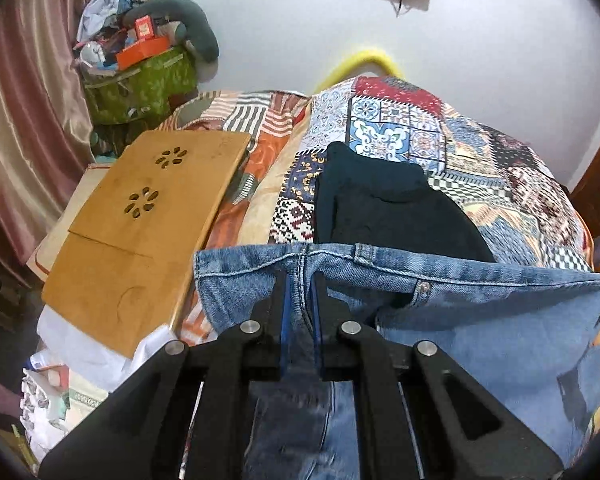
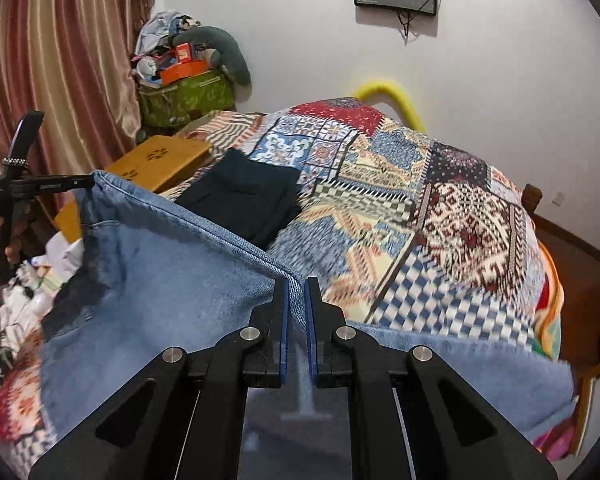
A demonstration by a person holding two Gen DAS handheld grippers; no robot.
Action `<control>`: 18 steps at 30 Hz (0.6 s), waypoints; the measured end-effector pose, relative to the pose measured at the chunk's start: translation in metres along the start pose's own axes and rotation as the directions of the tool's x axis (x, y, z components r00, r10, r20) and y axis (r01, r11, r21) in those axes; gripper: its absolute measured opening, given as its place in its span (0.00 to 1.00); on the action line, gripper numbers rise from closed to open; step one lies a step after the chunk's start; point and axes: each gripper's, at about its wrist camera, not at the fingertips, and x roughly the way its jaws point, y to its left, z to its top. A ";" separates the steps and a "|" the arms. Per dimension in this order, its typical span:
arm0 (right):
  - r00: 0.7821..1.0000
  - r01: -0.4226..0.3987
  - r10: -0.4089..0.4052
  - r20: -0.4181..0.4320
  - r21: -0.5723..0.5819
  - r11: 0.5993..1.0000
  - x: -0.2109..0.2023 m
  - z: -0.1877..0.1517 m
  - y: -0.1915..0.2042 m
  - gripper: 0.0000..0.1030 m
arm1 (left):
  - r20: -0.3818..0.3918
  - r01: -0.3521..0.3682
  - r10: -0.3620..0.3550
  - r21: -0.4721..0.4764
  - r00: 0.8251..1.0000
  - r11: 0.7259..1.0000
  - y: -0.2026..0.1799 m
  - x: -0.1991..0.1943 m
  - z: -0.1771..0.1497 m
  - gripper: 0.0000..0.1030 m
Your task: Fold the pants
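Both sets of fingers are clenched on the jeans [image 1: 480, 320]: left gripper [image 1: 300, 300] at the waistband seam, right gripper [image 2: 296, 304] on an edge. Jeans hang above the bed [image 2: 460, 220]; keep tension even, lowering toward twelve o'clock, short of the dark folded garment [image 1: 388, 208].

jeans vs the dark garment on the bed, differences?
The jeans are light blue denim; the dark garment is near black. The jeans are held up, the left gripper and right gripper each shut on an edge; the dark garment lies folded on the quilt, untouched.
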 end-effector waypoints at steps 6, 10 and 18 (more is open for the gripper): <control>0.999 -0.035 0.035 -0.001 0.032 0.999 -0.037 -0.034 0.022 0.06 | 0.034 0.015 -0.014 -0.005 0.999 1.000 0.012 -0.053 -0.047 0.09; 0.997 -0.072 0.073 -0.002 0.075 0.995 -0.054 -0.061 0.035 0.06 | 0.018 0.018 -0.018 -0.011 1.000 1.000 0.021 -0.075 -0.081 0.09; 0.991 -0.117 0.127 -0.049 0.173 0.978 -0.061 -0.117 0.055 0.07 | -0.087 0.032 -0.035 -0.043 0.996 0.999 0.037 -0.078 -0.153 0.09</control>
